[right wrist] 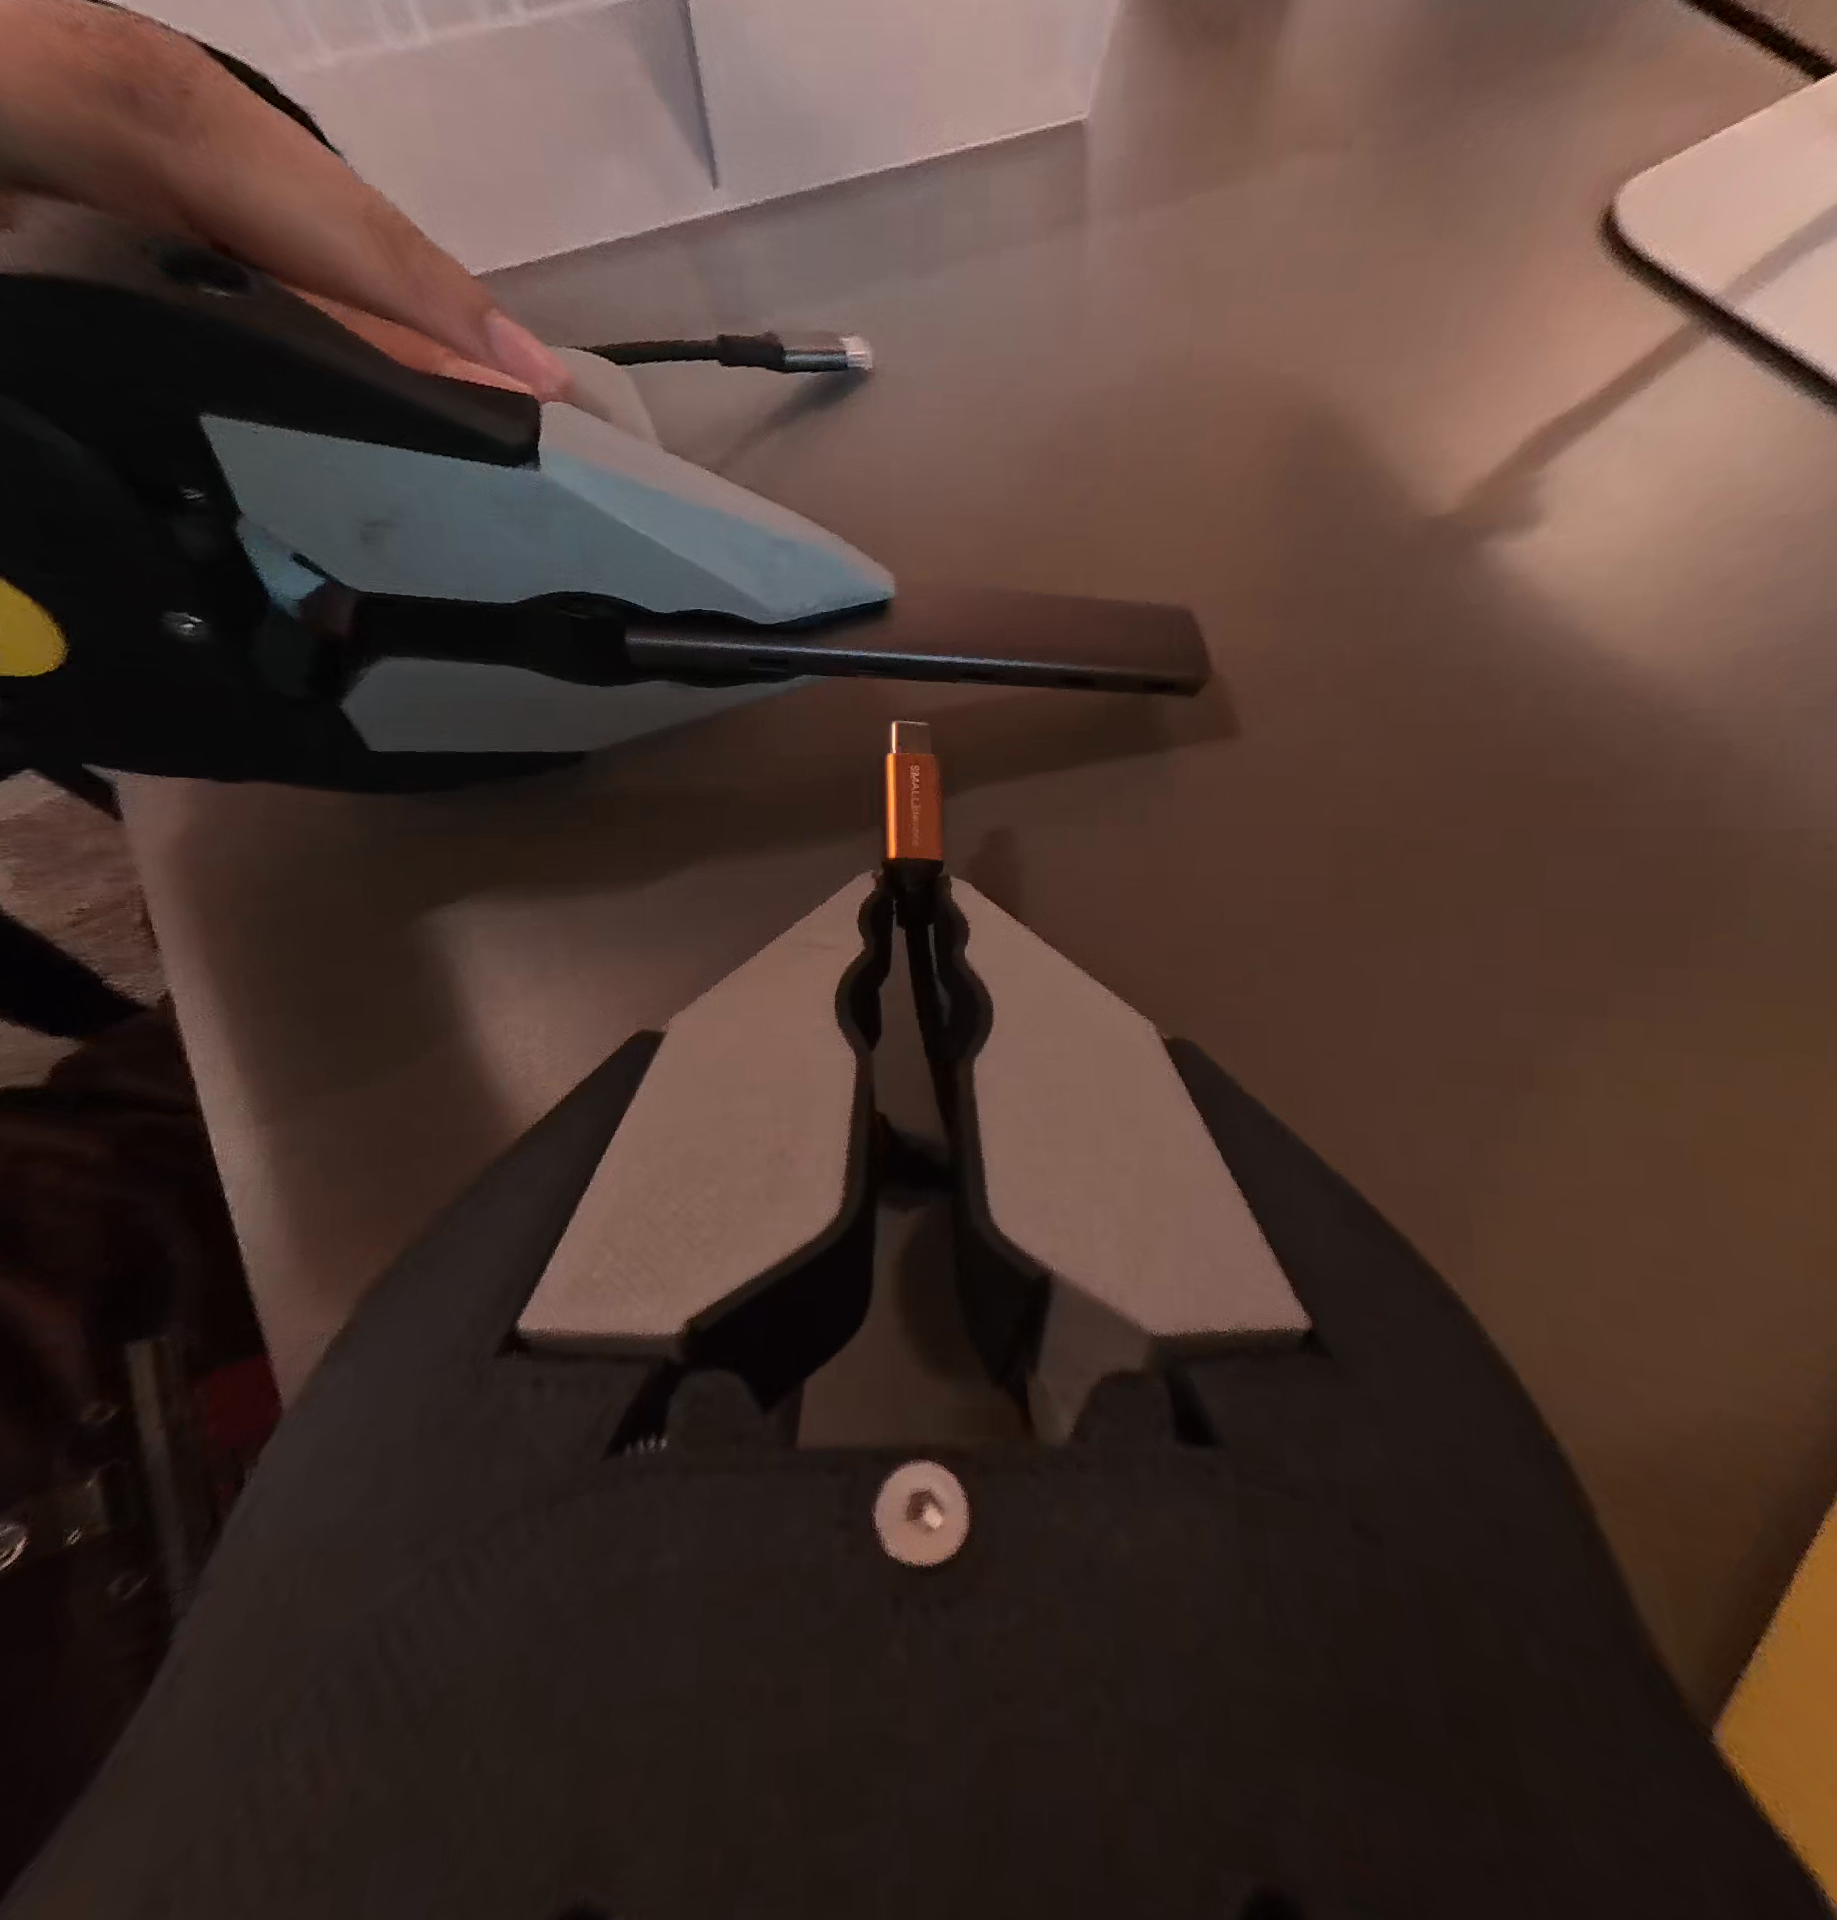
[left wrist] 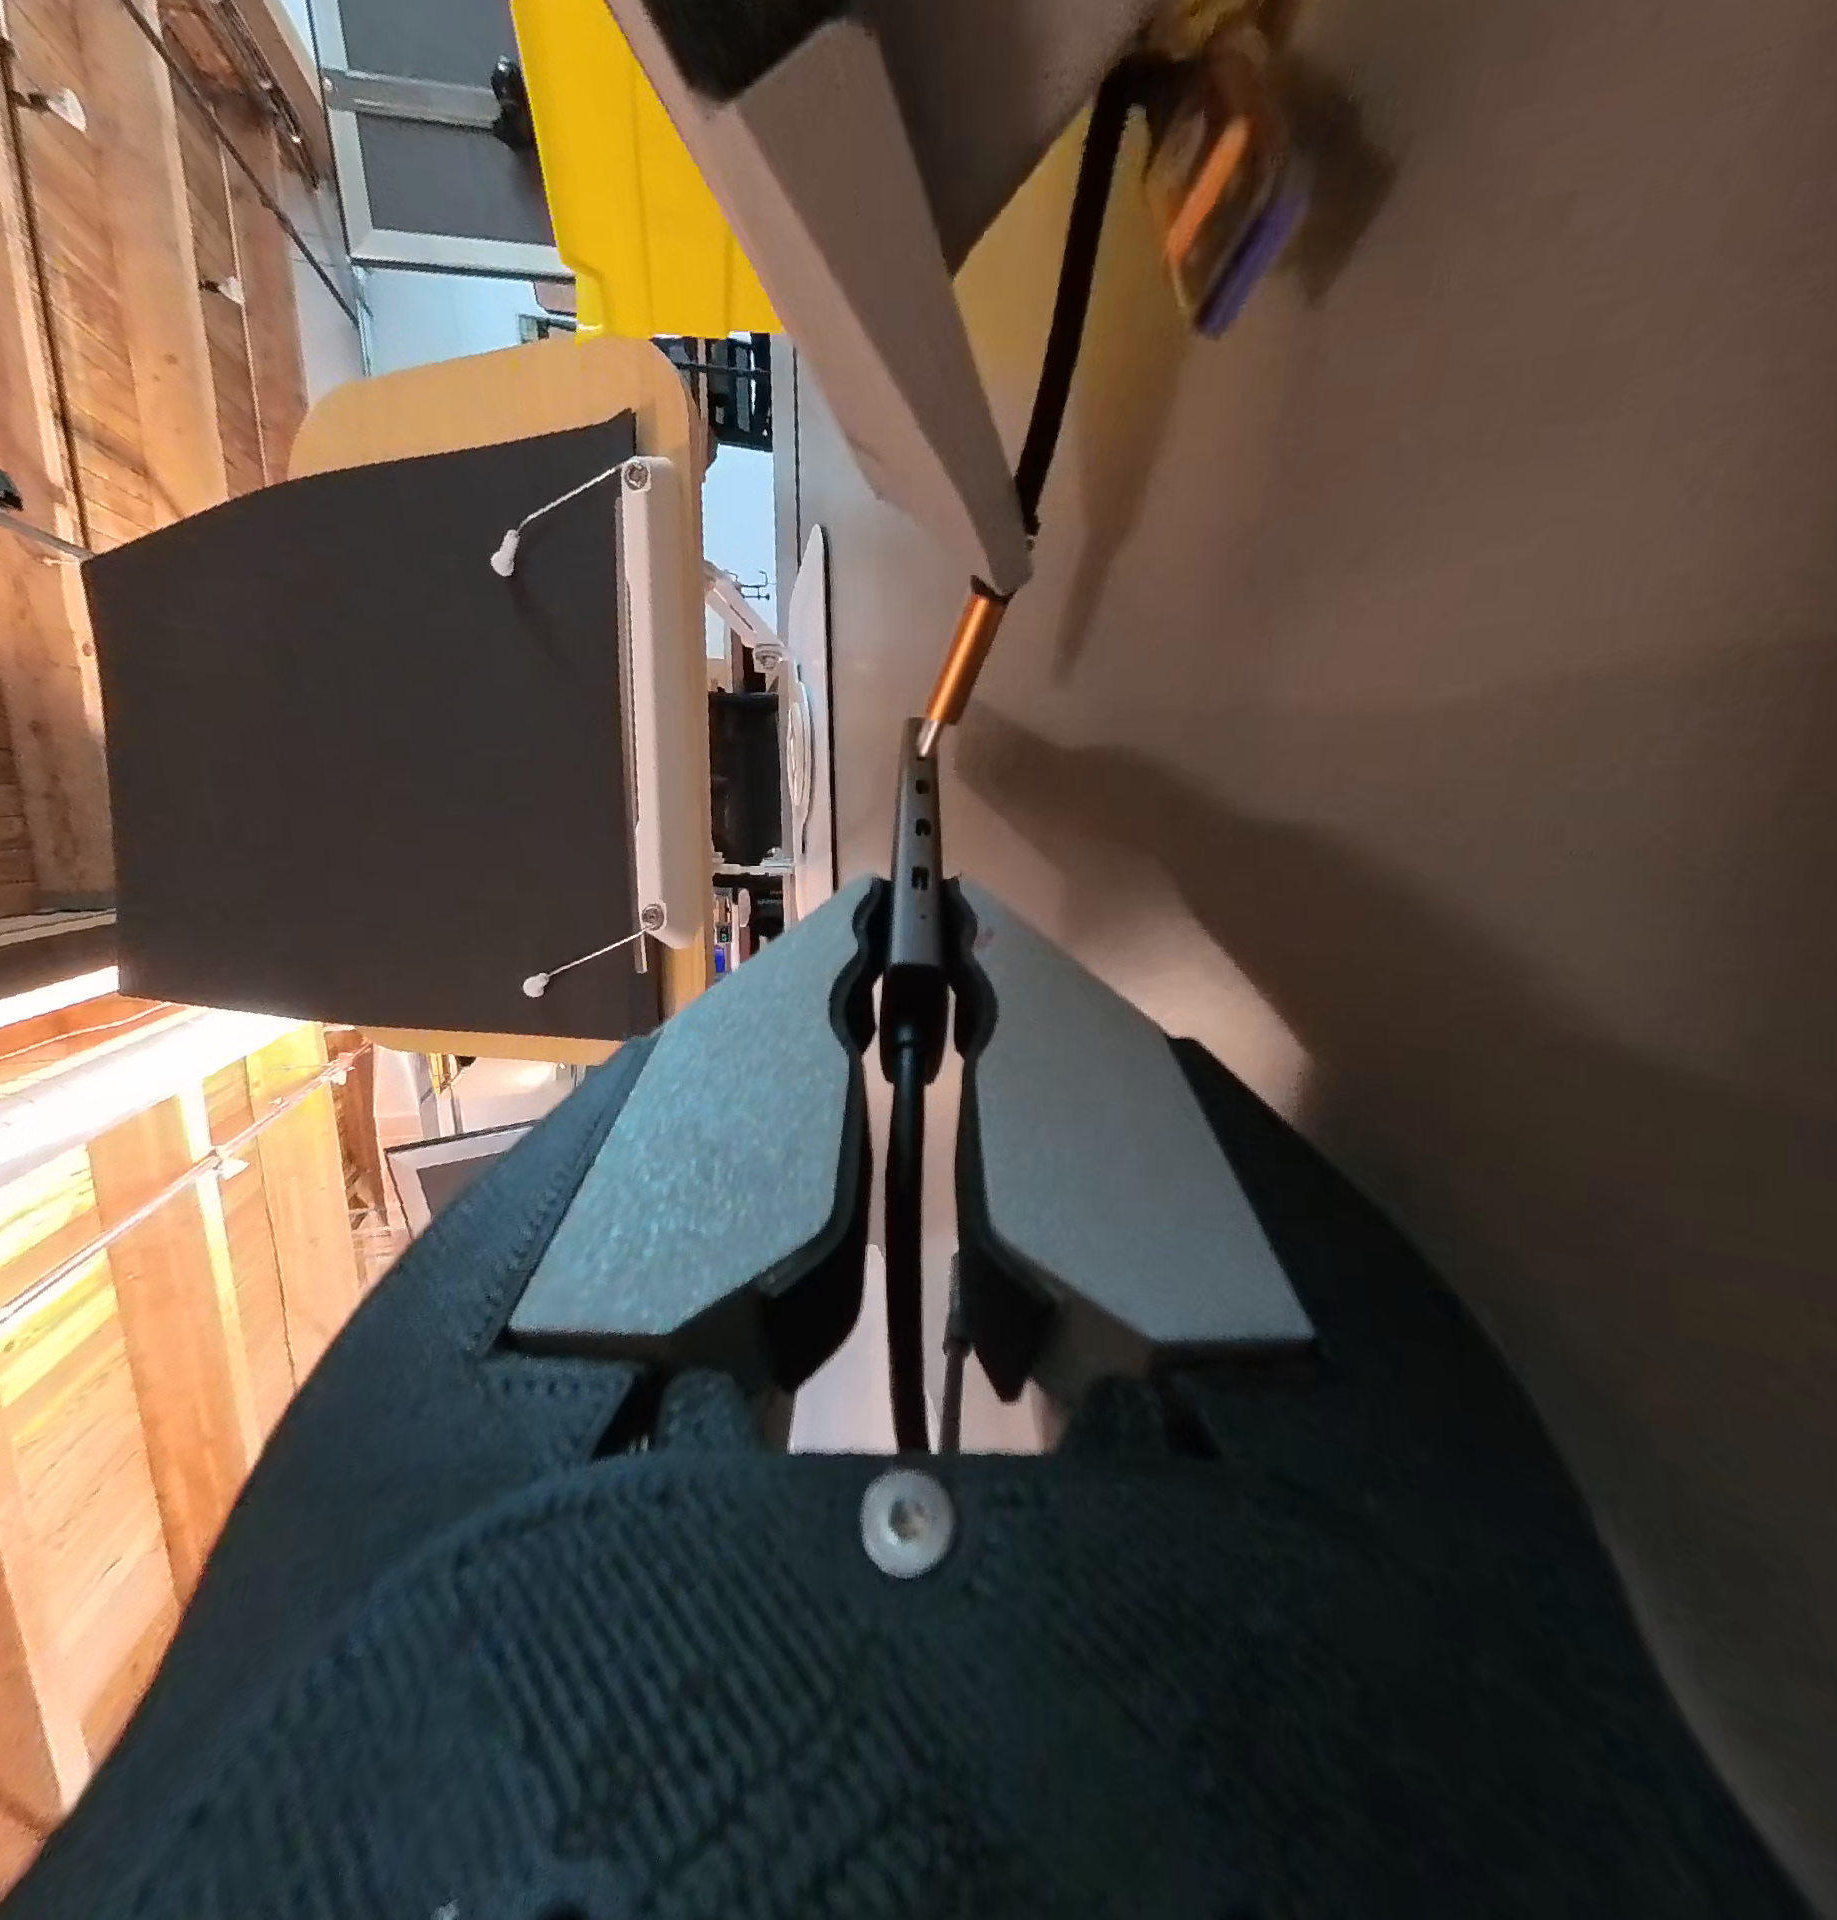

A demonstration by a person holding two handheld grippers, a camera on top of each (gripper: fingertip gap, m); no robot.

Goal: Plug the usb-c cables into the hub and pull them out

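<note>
Hub [right wrist: 1049,639] above brown table [right wrist: 1413,935], white box [right wrist: 581,104] behind, wooden walls [left wrist: 114,312]

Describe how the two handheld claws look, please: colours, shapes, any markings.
Both claws share one design: a black, ribbed, printed-looking body with a silver screw at its centre, carrying two grey wedge-shaped fingers with black scalloped inner edges. From the right wrist view, the left claw looks bluish-grey and has a round yellow marking on its black body. The right claw shows no marking.

We seem to be in a workshop: bare timber walls [left wrist: 114,312] rise behind a grey table [right wrist: 1413,935], with a yellow bin [left wrist: 644,187] and mounted black panel [left wrist: 363,738] nearby.
</note>
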